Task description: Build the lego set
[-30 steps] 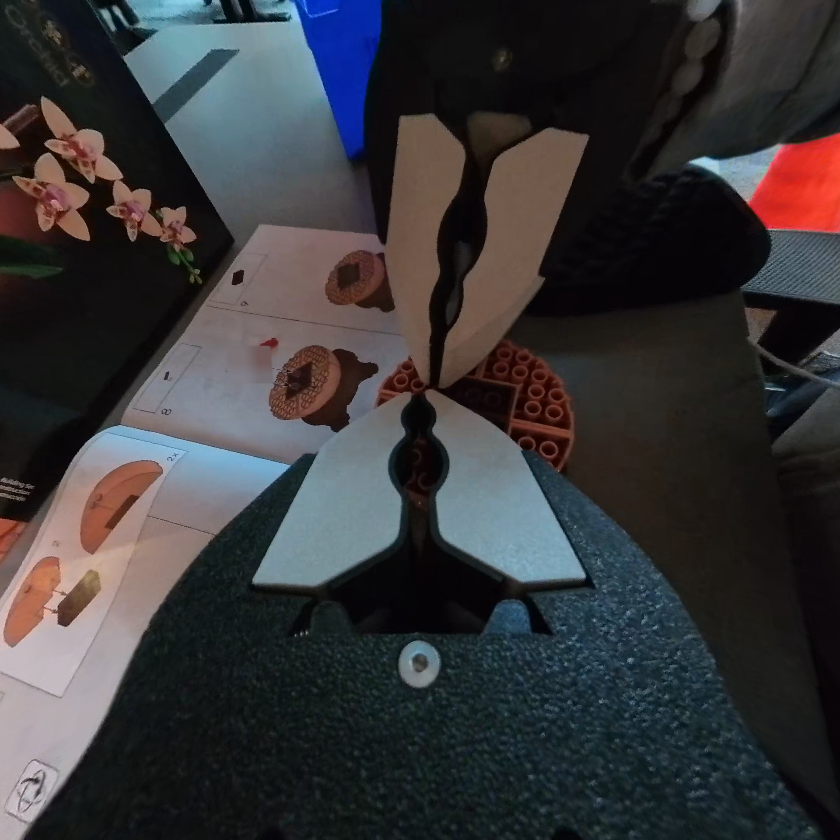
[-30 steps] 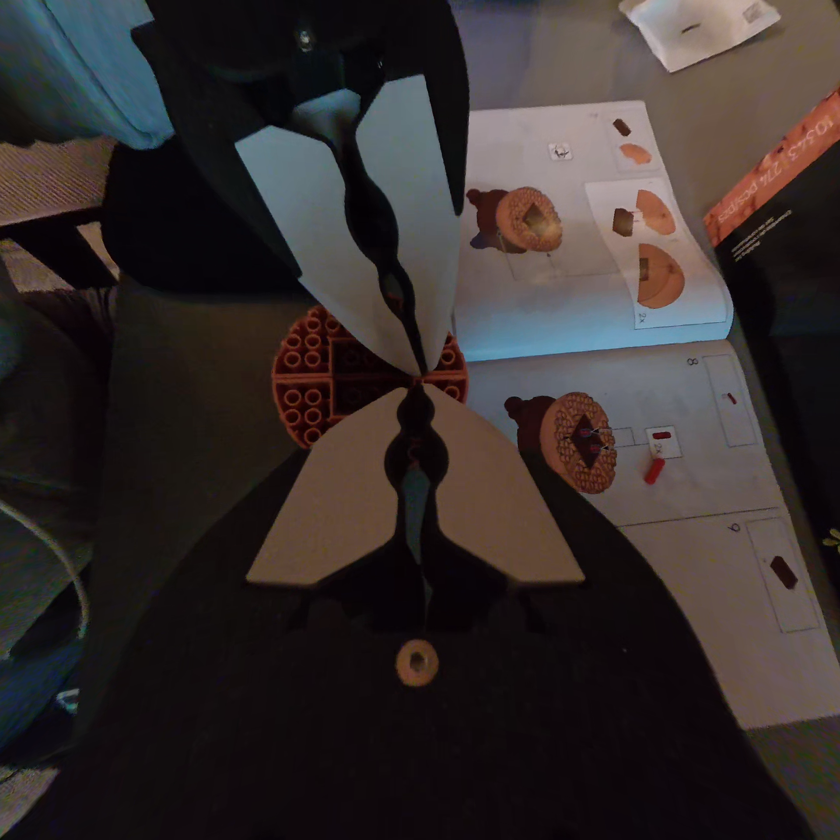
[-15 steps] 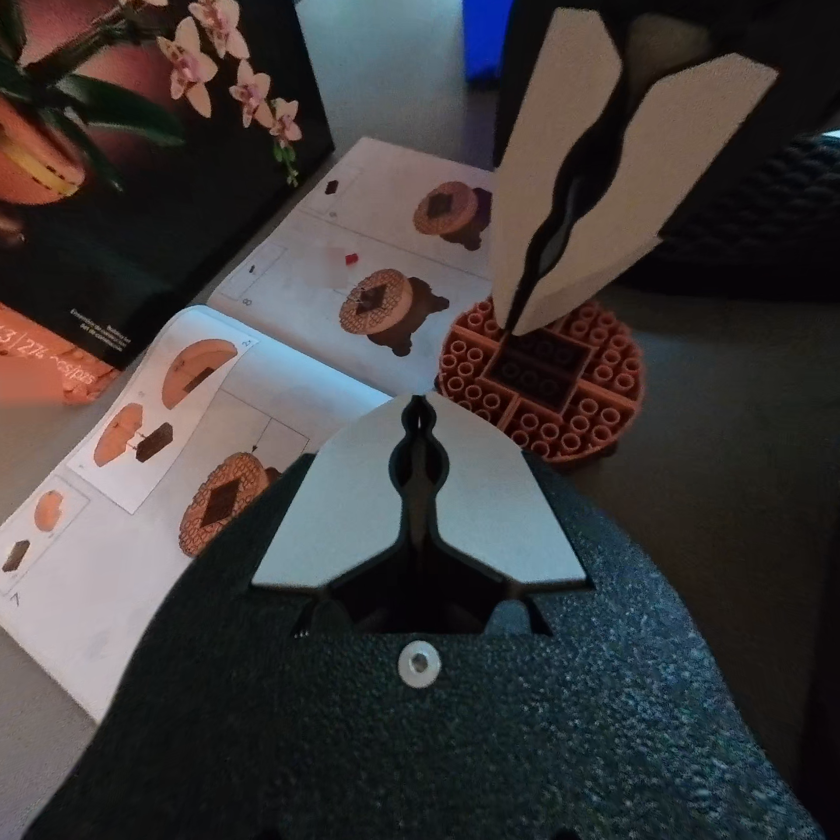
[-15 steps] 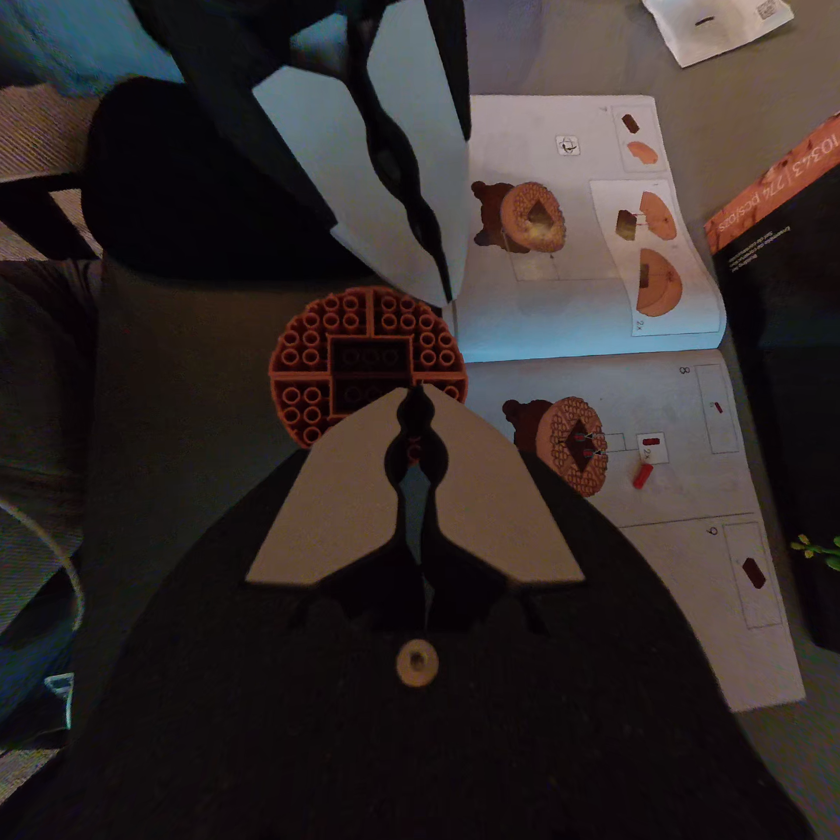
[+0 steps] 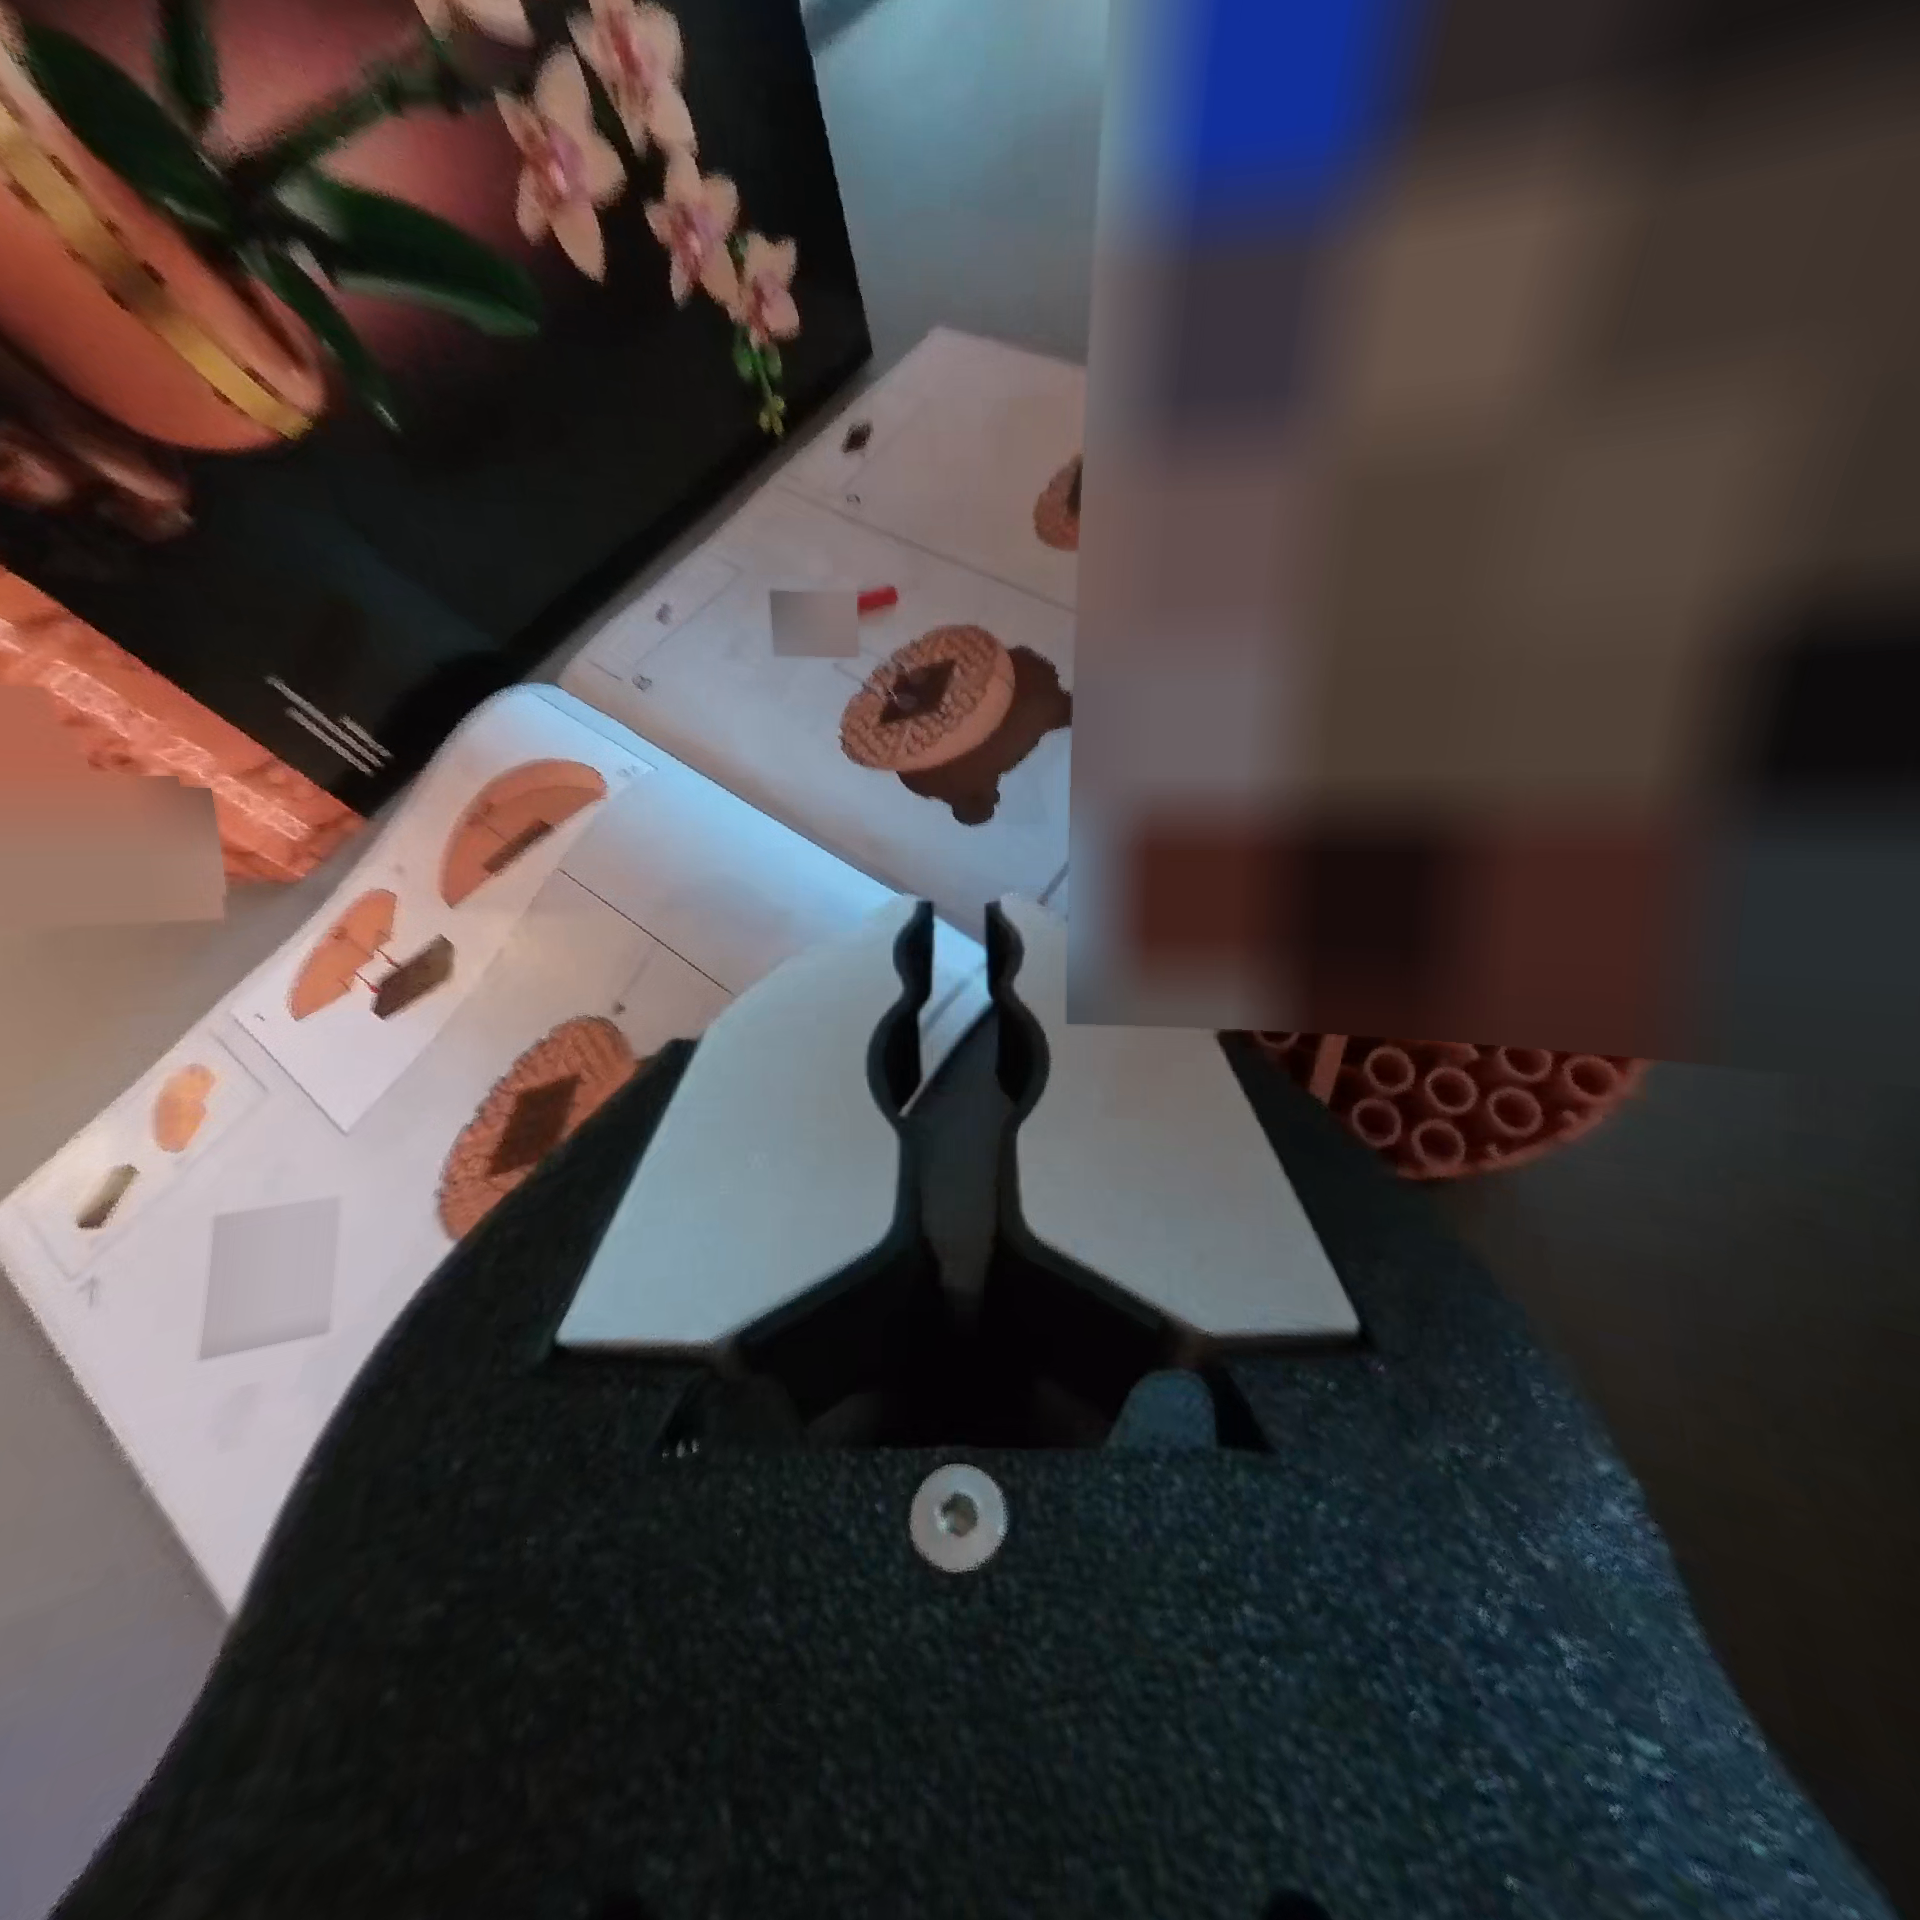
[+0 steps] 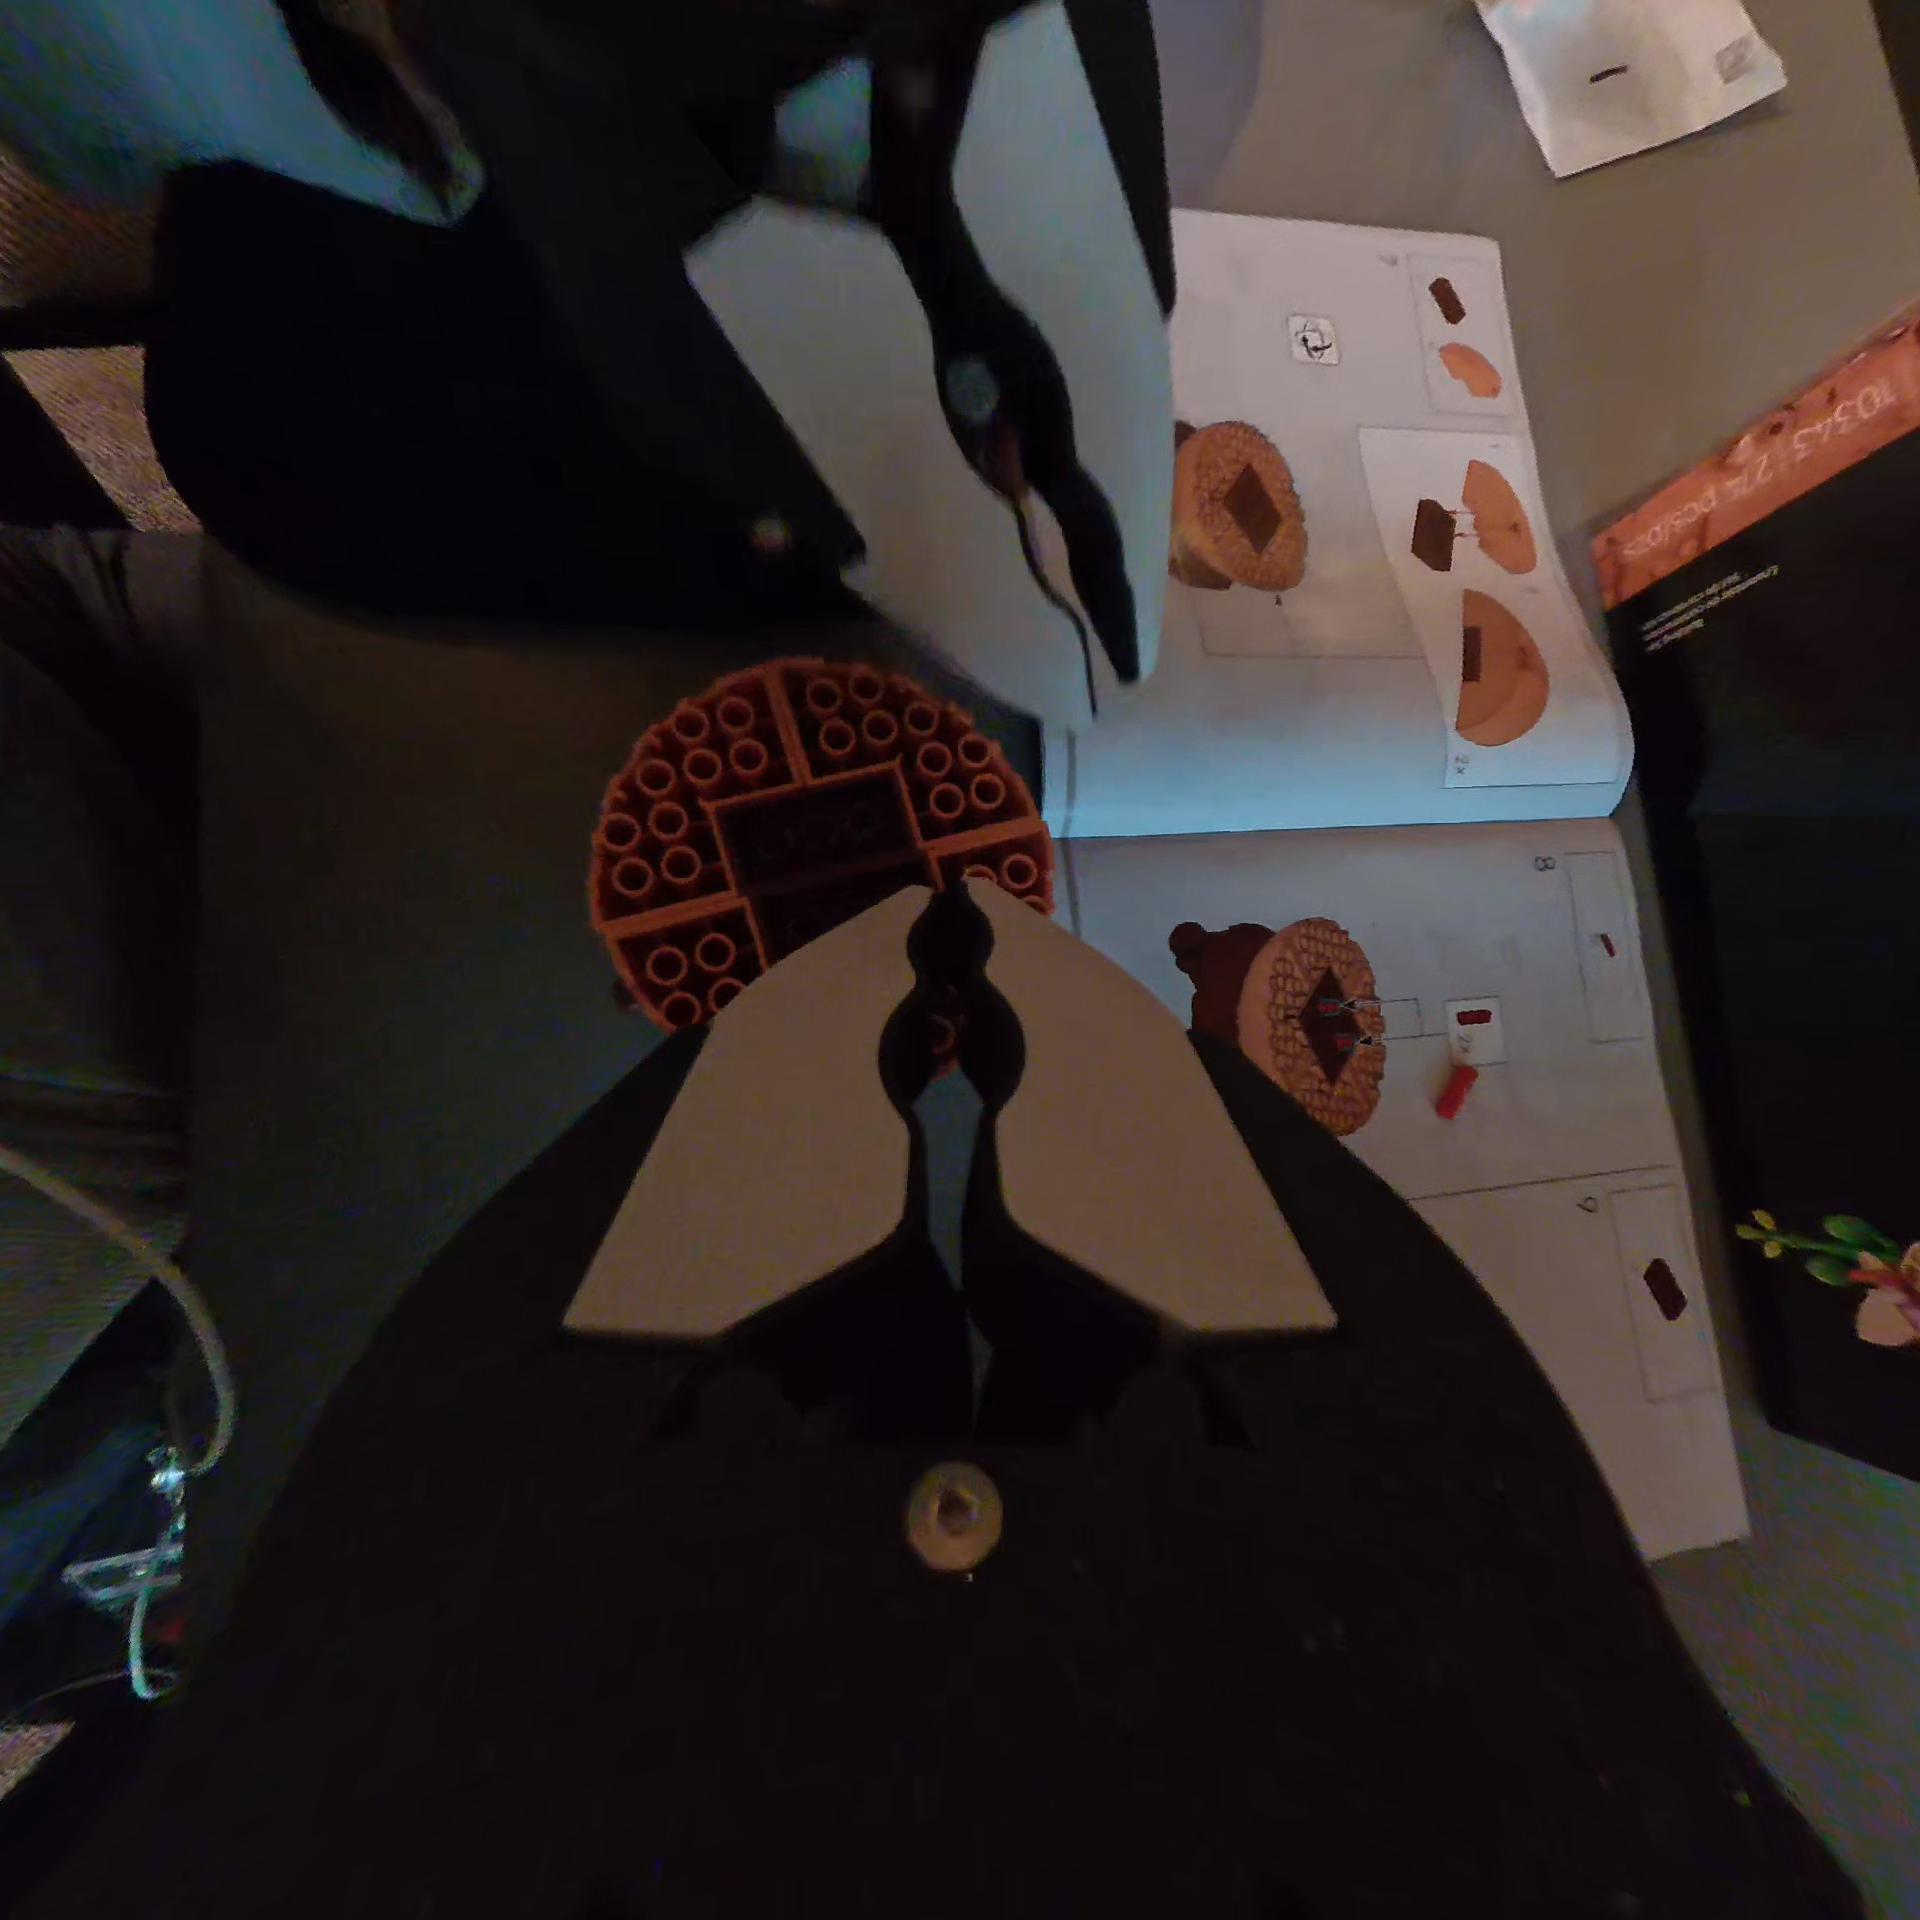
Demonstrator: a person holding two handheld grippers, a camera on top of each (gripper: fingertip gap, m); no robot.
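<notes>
The left gripper (image 5: 954, 914) hangs over the open instruction booklet (image 5: 665, 862) with its jaws slightly parted and nothing between them. The right gripper (image 6: 951, 891) is closed and empty, its tips above the near edge of the round orange brick plate (image 6: 790, 810). That plate lies studs-down on the grey table (image 6: 395, 831), just left of the booklet, with a small red piece (image 6: 1455, 1091) on the page.

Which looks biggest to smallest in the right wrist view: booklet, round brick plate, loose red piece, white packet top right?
1. booklet, by far the largest.
2. round brick plate.
3. white packet; it is cut off by the frame edge and lies farther away, so its rank against the plate is unsure.
4. red piece, the smallest.
</notes>
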